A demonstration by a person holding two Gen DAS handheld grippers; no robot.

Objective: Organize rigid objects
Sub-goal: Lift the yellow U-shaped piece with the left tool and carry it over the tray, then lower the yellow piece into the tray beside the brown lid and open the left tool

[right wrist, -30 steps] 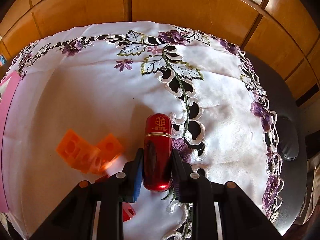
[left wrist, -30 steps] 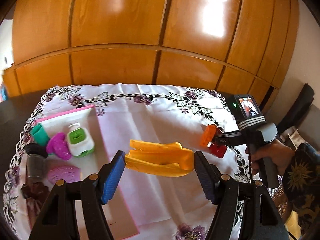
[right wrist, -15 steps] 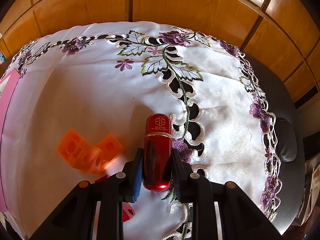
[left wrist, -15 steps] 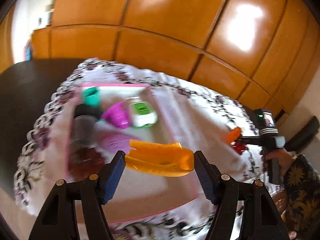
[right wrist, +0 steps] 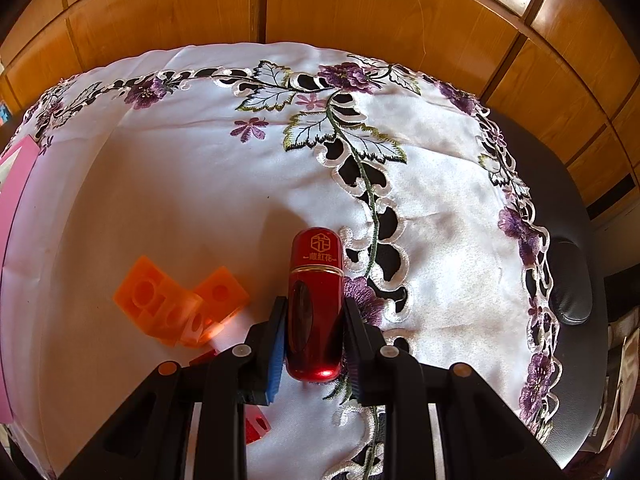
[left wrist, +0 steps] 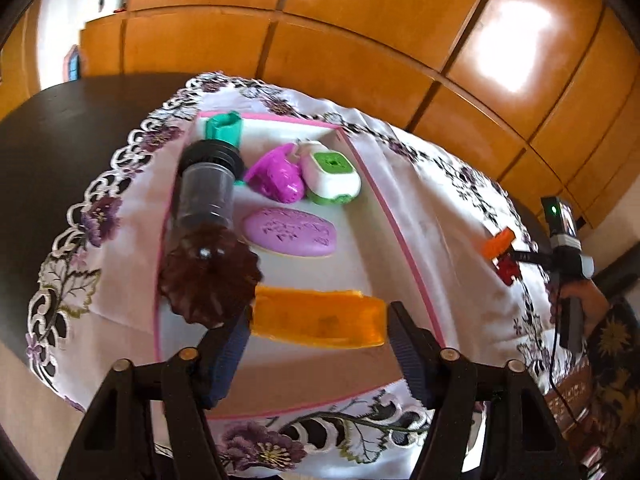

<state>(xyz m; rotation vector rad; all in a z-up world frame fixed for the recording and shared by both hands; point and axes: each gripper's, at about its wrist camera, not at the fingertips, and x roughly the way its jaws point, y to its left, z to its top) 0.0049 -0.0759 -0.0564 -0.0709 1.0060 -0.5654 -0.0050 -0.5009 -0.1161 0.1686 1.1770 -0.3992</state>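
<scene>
My left gripper (left wrist: pixel 318 326) is shut on a long orange plastic piece (left wrist: pixel 316 322), held crosswise just over the near part of the white tray with the pink rim (left wrist: pixel 400 236). The tray holds a teal piece (left wrist: pixel 224 128), a dark jar (left wrist: pixel 206 192), a brown scalloped dish (left wrist: pixel 208 276), a magenta piece (left wrist: pixel 276 178), a white-and-green case (left wrist: pixel 330 178) and a purple oval (left wrist: pixel 290 232). My right gripper (right wrist: pixel 314 320) is shut on a red capsule-shaped bottle (right wrist: pixel 316 304), low over the tablecloth. An orange block cluster (right wrist: pixel 176 304) lies to its left.
The embroidered white tablecloth (right wrist: pixel 200 184) covers a dark table (left wrist: pixel 60 140) before wooden wall panels. A small red piece (right wrist: pixel 256 428) lies under my right gripper's left finger. A person's hand (left wrist: pixel 580 300) holds the right gripper at the cloth's right edge. A black cushion (right wrist: pixel 568 280) lies at far right.
My left gripper carried the orange piece leftward and down, rolling as it went, from above the bare cloth to over the tray. The right gripper and red bottle stayed put.
</scene>
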